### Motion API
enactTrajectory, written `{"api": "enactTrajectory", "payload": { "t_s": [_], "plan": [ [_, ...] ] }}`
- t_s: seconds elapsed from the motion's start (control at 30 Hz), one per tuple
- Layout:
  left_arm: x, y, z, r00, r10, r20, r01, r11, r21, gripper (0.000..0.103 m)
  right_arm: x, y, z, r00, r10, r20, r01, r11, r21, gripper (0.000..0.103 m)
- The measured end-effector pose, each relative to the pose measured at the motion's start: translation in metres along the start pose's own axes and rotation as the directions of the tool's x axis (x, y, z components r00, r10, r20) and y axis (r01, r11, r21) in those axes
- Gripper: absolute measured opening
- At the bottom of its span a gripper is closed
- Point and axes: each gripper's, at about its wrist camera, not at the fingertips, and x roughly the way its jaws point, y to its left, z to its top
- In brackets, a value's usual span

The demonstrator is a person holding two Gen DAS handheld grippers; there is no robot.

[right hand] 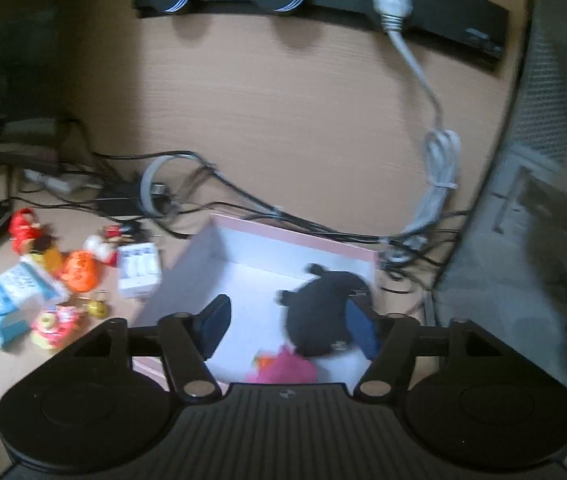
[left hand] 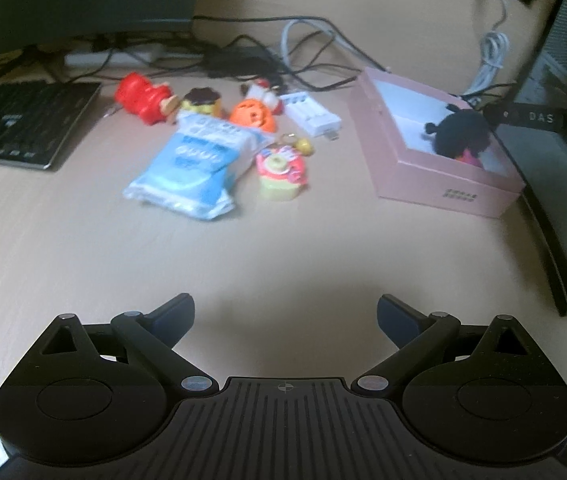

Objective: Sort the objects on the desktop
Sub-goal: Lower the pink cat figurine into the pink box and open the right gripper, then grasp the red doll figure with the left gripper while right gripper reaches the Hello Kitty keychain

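Note:
A pink box sits on the desk at the right, holding a black plush toy with a pink part. Left of it lie small objects: a blue tissue pack, a cupcake keychain, an orange pumpkin toy, a red figure and a white battery case. My left gripper is open and empty over bare desk, short of the pile. My right gripper is open above the box, its right finger beside the black plush.
A black keyboard lies at the left. Tangled black and white cables run behind the pile. A dark computer case stands right of the box. A black power strip is on the wall.

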Motion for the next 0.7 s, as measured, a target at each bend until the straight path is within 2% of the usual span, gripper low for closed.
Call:
{"api": "enactTrajectory", "payload": {
  "t_s": [0.1, 0.2, 0.43, 0.57, 0.7],
  "plan": [
    [-0.003, 0.01, -0.001, 1.0, 0.025, 0.007, -0.024, 0.999, -0.027, 0.101, 0.002, 0.022, 0.001, 0.998, 0.069, -0.01, -0.069, 0.997, -0.022, 0.066],
    [-0.008, 0.021, -0.001, 0.998, 0.061, 0.024, -0.059, 0.996, -0.059, 0.101, 0.007, 0.054, 0.006, 0.986, 0.167, -0.025, -0.169, 0.983, -0.076, 0.069],
    [-0.029, 0.05, -0.013, 0.985, 0.167, 0.038, -0.161, 0.978, -0.136, 0.101, 0.029, 0.147, 0.019, 0.926, 0.373, -0.057, -0.375, 0.894, -0.245, 0.072],
    [-0.04, 0.067, -0.016, 0.975, 0.214, 0.057, -0.202, 0.965, -0.168, 0.101, 0.051, 0.189, 0.016, 0.902, 0.416, -0.111, -0.43, 0.859, -0.276, 0.072],
    [-0.039, 0.084, -0.005, 0.972, 0.225, 0.072, -0.205, 0.954, -0.217, 0.101, 0.059, 0.192, -0.001, 0.901, 0.4, -0.168, -0.43, 0.875, -0.223, 0.072]
  ]
}}
